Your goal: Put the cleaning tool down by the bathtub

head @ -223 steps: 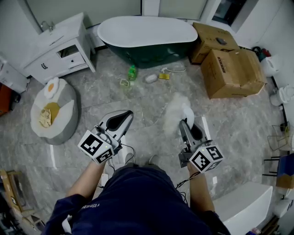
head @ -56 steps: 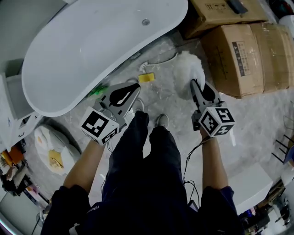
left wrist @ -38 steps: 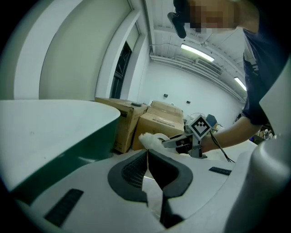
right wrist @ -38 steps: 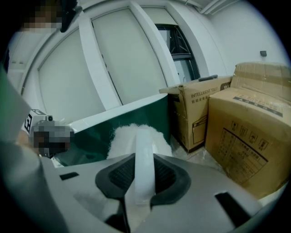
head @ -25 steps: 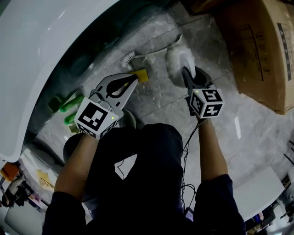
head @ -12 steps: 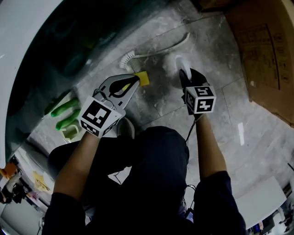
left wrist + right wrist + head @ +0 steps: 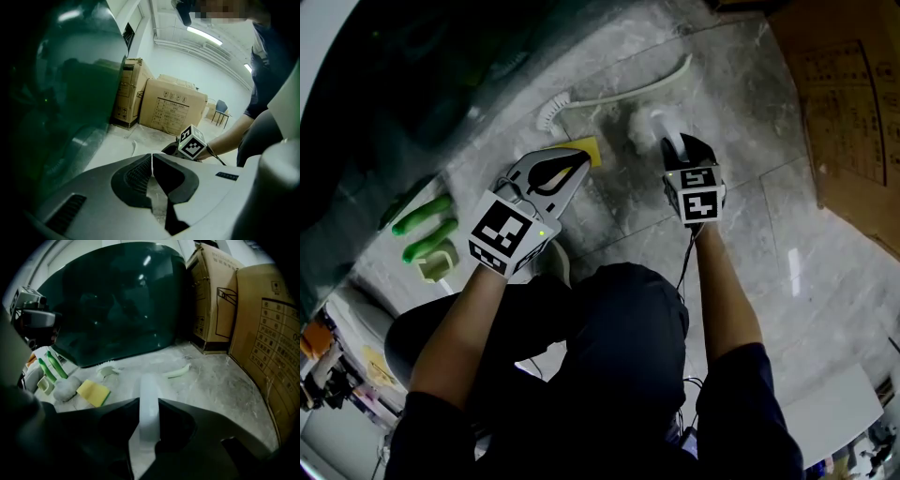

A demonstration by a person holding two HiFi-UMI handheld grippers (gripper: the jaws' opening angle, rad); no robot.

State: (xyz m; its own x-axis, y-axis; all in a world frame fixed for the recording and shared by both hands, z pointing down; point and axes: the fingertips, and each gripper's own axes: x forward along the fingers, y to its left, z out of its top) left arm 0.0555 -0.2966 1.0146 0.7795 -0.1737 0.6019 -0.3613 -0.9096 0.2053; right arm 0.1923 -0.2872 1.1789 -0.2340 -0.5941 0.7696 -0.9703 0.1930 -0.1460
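R claw (image 7: 675, 145) is narrow, clamped on the white handle of the cleaning tool (image 7: 149, 414). The tool's fluffy white head (image 7: 641, 124) is low over the marble floor (image 7: 750, 225), close to the bathtub (image 7: 117, 301); can't tell if it's touching down yet. L claw (image 7: 152, 160) is closed on nothing, also near the tub.

Risks, as I judge them: if I let go w/ the handle still raised, the tool prob tips & drops onto the scrub brush (image 7: 609, 94) lying btwn it & the tub, or onto the yellow sponge (image 7: 592, 151) a bit further from the tub. Handle looks smooth, so it could also slide out of the grip early. The head may catch on the brush handle & end up propped, not flat.

Containers: 2 cardboard boxes (image 7: 262, 333) stand at the tub's end. They look shut, contents hidden. A small pale cup (image 7: 439, 265) sits by the green bottles (image 7: 422, 216) along the tub's side; can't see what's in it. Tub's inside is out of view.
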